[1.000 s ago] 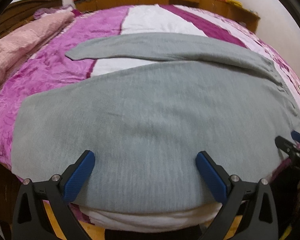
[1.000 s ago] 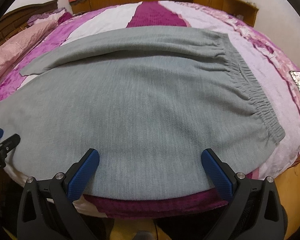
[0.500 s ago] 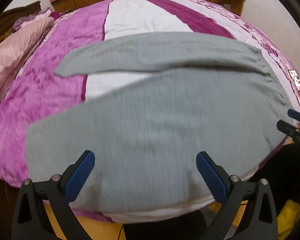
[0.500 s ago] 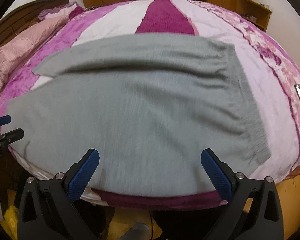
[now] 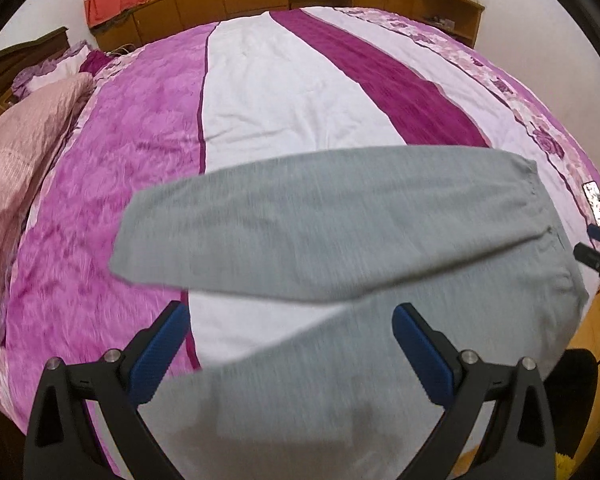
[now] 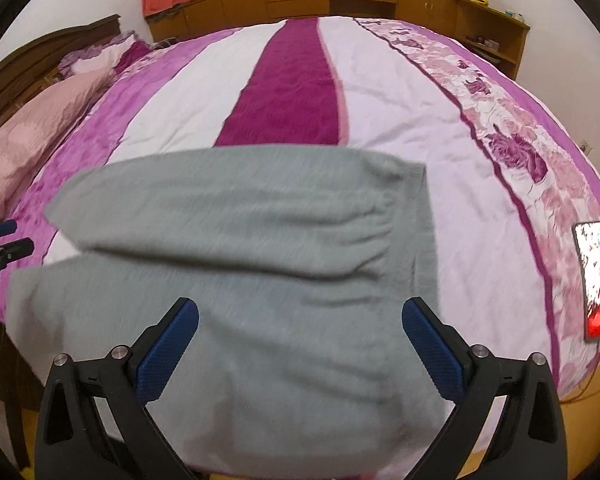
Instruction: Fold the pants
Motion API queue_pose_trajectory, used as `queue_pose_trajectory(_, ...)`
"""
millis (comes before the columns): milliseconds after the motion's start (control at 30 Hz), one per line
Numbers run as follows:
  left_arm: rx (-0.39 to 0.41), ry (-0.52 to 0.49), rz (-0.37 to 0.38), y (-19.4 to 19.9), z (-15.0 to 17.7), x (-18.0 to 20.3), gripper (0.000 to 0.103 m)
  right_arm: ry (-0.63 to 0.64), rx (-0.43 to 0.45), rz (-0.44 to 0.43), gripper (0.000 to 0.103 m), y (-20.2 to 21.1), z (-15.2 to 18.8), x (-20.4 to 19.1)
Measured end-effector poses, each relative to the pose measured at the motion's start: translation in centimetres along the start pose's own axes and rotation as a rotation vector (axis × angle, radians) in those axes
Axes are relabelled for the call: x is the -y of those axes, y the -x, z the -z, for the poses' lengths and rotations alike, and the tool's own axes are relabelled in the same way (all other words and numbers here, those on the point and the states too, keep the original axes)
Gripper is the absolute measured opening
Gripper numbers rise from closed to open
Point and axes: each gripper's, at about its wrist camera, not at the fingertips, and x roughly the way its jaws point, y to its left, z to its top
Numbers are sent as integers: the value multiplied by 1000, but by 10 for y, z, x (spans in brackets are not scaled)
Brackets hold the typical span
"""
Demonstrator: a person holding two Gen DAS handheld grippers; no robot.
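Grey pants (image 5: 340, 240) lay spread on the bed (image 5: 284, 92), legs splayed. The left claw (image 5: 290, 354) and right claw (image 6: 300, 350) both hung wide and empty above the pants.

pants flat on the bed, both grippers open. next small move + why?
Probably bring both grippers down onto the near leg of the grey pants and pinch its edge. The left gripper and right gripper have their jaws wide apart and hold nothing, and the two legs lie splayed on the bedspread, so the near leg should go over the far one.
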Motion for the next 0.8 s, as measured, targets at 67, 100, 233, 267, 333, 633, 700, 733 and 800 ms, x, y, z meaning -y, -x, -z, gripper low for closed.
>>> queue_pose_trajectory(67,-5,-6,11,-9,-13,-4,103,-1,-8,10,99,-6,-13,8)
queue_pose_trajectory(100,-11,-6,18,-15,-20,-8,103,1,-10,16,99,-9,-17,9)
queue_pose_trajectory(233,-44,8,42,-38,-41,-20,103,4,-24,39,99,-21,-41,22)
queue_pose_trajectory(267,-54,15,41,-45,-47,-23,103,5,-27,40,99,-26,-49,25)
queue_pose_trajectory(333,-63,22,25,-58,-54,-28,103,8,-35,47,99,-33,-59,29)
queue_pose_trajectory(633,-109,2,24,-119,-89,-47,103,24,-99,58,99,-81,-91,43)
queue_pose_trajectory(700,-108,-16,28,-129,-94,-47,103,32,-111,66,99,-92,-97,47)
queue_pose_trajectory(733,-115,-24,34,-134,-97,-47,103,35,-117,71,99,-97,-100,49)
queue_pose_trajectory(800,-157,-29,49,-149,-103,-48,103,45,-139,77,99,-110,-105,53)
